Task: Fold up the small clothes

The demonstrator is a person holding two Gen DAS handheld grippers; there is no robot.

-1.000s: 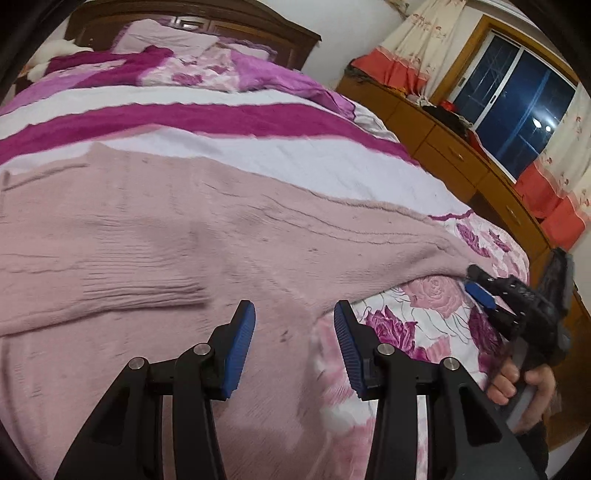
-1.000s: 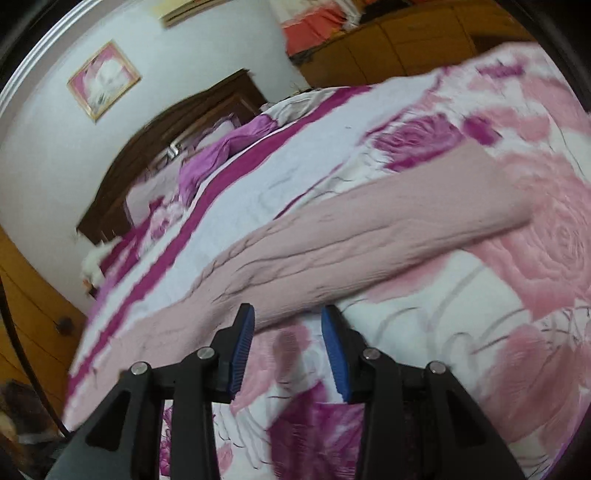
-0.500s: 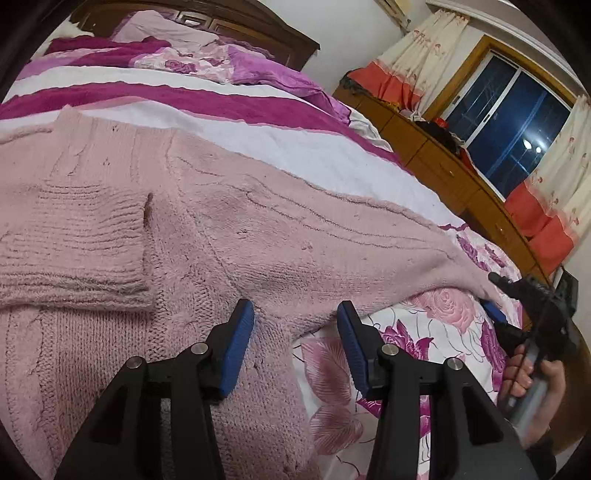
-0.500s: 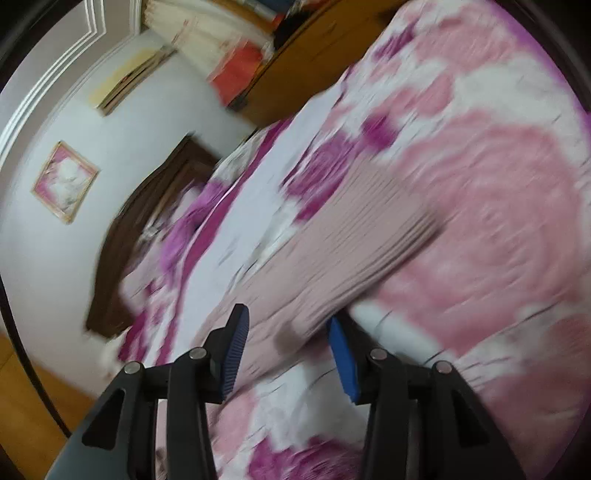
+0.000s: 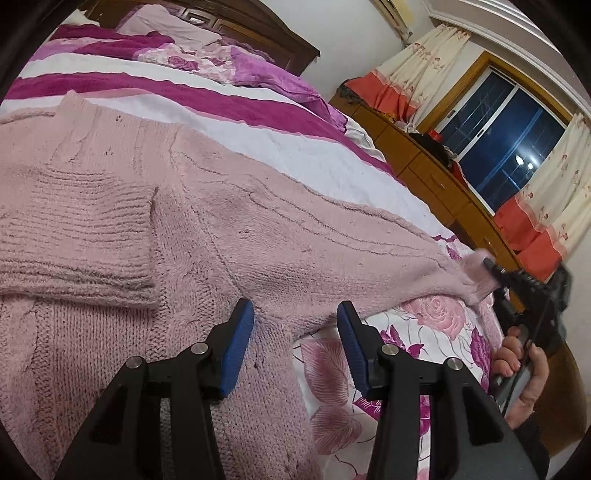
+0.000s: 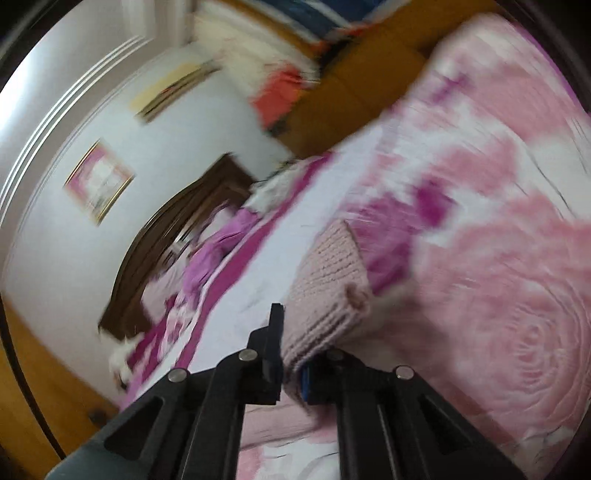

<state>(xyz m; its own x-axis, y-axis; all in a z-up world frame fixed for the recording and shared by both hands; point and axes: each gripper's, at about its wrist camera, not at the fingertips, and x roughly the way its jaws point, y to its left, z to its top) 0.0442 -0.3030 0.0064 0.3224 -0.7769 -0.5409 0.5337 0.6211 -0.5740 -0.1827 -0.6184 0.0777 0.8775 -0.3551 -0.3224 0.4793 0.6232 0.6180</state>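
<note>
So there's a pink knit sweater [image 5: 207, 236] spread flat across the bed [image 5: 295, 147], covering most of the left wrist view, with one ribbed sleeve [image 5: 74, 243] folded in across the body. The left gripper [image 5: 295, 343] hangs just above the sweater near its lower edge, jaws spread wide with nothing between them, blue pads [image 5: 236, 347] showing on the inner faces. One finger sits over the knit, the other over the floral bedspread [image 5: 417, 321] beside it. Over at the far end of the other sleeve, the right gripper [image 5: 495, 277] has its jaws pinched down on the sleeve cuff [image 6: 328, 284], and the person's hand [image 5: 521, 373] is wrapped around its handle. The right wrist view is pretty blurry, but the ribbed cuff clearly sticks up out of the closed fingers [image 6: 273, 350], lifted off the pink rose quilt. Wooden headboard [image 5: 236, 22], pillows and a dark window [image 5: 506, 144] with curtains sit in the background.
</note>
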